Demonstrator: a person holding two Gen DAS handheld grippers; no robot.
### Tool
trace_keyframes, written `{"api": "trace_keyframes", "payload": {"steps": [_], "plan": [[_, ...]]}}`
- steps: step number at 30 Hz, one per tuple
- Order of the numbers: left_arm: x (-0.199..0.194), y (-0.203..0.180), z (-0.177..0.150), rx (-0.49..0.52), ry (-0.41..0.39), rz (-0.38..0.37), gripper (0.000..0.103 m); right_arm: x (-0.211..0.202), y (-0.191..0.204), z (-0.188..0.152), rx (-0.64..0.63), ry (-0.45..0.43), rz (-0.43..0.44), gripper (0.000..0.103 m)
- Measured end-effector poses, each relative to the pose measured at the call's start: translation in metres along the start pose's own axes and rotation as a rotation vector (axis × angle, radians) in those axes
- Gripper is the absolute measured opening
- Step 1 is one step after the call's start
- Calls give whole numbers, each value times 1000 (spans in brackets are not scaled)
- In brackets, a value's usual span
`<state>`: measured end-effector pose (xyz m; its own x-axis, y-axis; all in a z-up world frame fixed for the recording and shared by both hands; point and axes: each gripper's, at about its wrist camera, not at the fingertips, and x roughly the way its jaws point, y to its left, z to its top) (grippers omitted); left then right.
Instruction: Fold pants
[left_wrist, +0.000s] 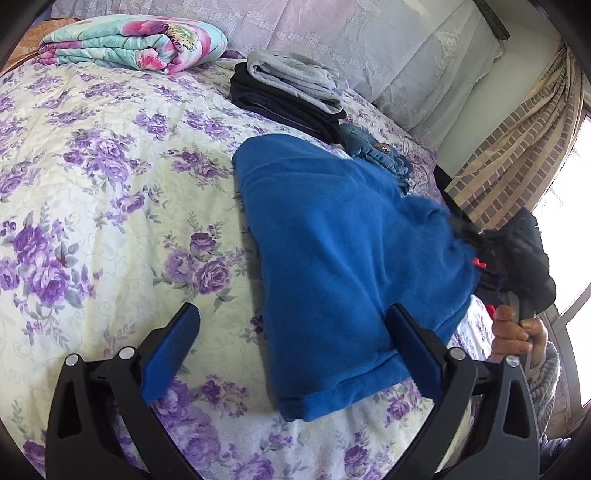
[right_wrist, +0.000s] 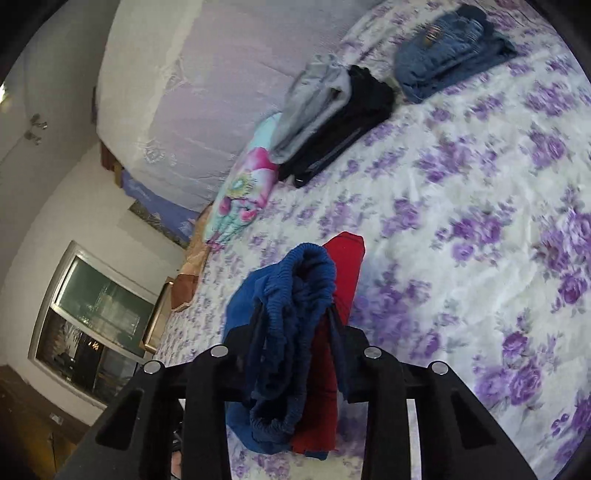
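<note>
Blue fleece pants (left_wrist: 343, 258) lie partly folded on the floral bedspread (left_wrist: 110, 192). My left gripper (left_wrist: 295, 332) is open, its right finger (left_wrist: 417, 354) touching the pants' near edge, its left finger (left_wrist: 173, 347) over bare bedspread. My right gripper (right_wrist: 295, 317) is shut on the pants' ribbed blue waistband (right_wrist: 295, 295) and holds it lifted above the bed. A red garment (right_wrist: 343, 266) lies under the waistband. The right gripper and the hand holding it (left_wrist: 513, 332) show at the right edge of the left wrist view.
A stack of folded grey and black clothes (left_wrist: 291, 92) and folded jeans (left_wrist: 376, 151) lie at the back of the bed. A folded floral blanket (left_wrist: 136, 44) lies far left. Curtain and window (left_wrist: 517, 158) are on the right.
</note>
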<state>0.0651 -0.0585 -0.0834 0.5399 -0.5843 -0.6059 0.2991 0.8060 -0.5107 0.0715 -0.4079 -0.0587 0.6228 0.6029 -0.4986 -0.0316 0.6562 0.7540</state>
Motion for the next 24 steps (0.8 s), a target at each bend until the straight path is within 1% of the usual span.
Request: {"api": "trace_keyframes", "payload": {"steps": [2,4,6,8,11,14,16,17,19,21,22,24], "plan": [[1,-2,0,11,5,6,99,-1,-19,-10,64,1,29,33],[1,-2,0,11,6,7,99,-9,-25,-15,93,-10,69,33],[1,-2,0,8,6,5,99,-17,-20,-16,77,-27,82,33],[1,-2,0,7,6,4,99,-19,-12,-16,53,-22,99,33],[1,-2,1,6,5,3,99,-10,-1,-13,12,-4,74,37],[1,-2,1,5,5,3,99,6,-5,-7,38,24,72,38],[1,-1,1,5,5,3,99,5,-7,-7,57,4,81,29],[1,-2,1,3,4,2,99,1,-3,-7,44,-10,85,21],[1,-1,1,2,4,2,99,-7,17,-4,-36,-32,85,21],[2,-1,2,0,3,3,99,-8,32,2,-113,-25,61,22],[2,-2,2,-1,3,3,99,-6,32,7,-123,-19,36,23],[2,-2,3,-1,3,6,99,0,19,17,-88,-25,-13,23]]}}
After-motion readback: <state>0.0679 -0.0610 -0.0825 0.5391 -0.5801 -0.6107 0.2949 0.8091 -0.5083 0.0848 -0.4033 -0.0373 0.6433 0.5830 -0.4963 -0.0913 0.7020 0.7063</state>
